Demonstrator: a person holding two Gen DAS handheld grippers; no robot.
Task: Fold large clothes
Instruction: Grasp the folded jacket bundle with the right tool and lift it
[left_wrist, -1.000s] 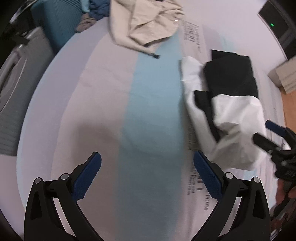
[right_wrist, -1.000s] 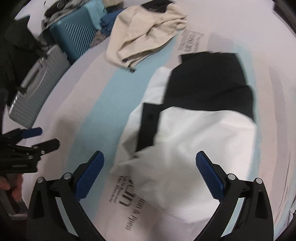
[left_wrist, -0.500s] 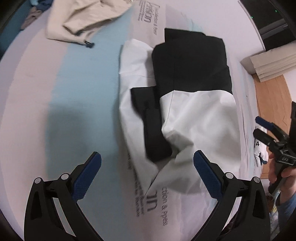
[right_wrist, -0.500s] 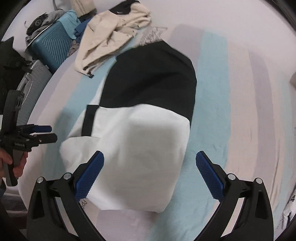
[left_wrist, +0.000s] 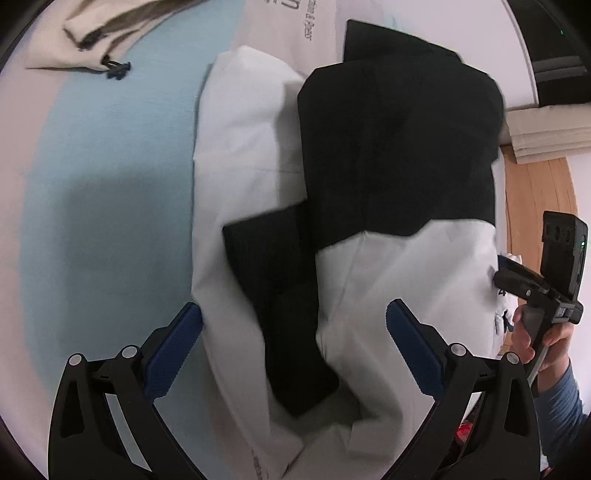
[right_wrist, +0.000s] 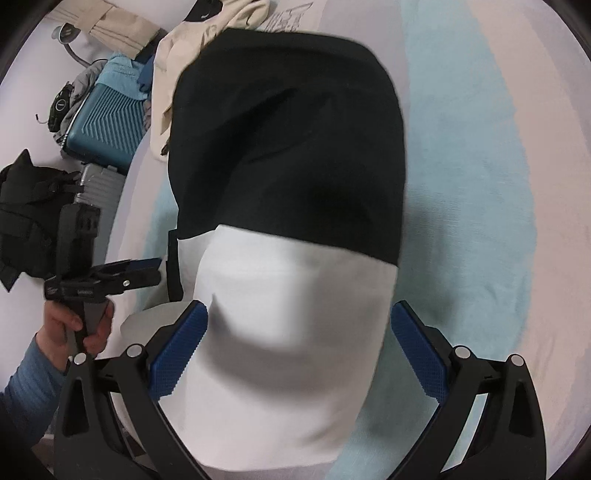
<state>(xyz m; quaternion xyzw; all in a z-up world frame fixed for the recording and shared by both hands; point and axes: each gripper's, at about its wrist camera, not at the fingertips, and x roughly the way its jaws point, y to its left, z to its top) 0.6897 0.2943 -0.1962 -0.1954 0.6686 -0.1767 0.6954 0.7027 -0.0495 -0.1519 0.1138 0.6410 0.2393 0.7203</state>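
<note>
a teal suitcase (right_wrist: 107, 127) and a beige garment (left_wrist: 110, 33) sit beyond the folded black-and-white garment (left_wrist: 369, 229), which lies on the striped bedsheet (left_wrist: 103, 177) under the left gripper (left_wrist: 295, 350) and right gripper (right_wrist: 295, 350), both spread wide and holding nothing.

I see grey print on the bed sheet (left_wrist: 273, 26), too blurred to read, and a "4" at the bed's edge (left_wrist: 502, 292).

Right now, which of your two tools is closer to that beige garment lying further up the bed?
Left, probably. The left tool is open over the black-and-white garment's left side, the side facing the beige garment. The right tool is open over its white end, further right.
</note>
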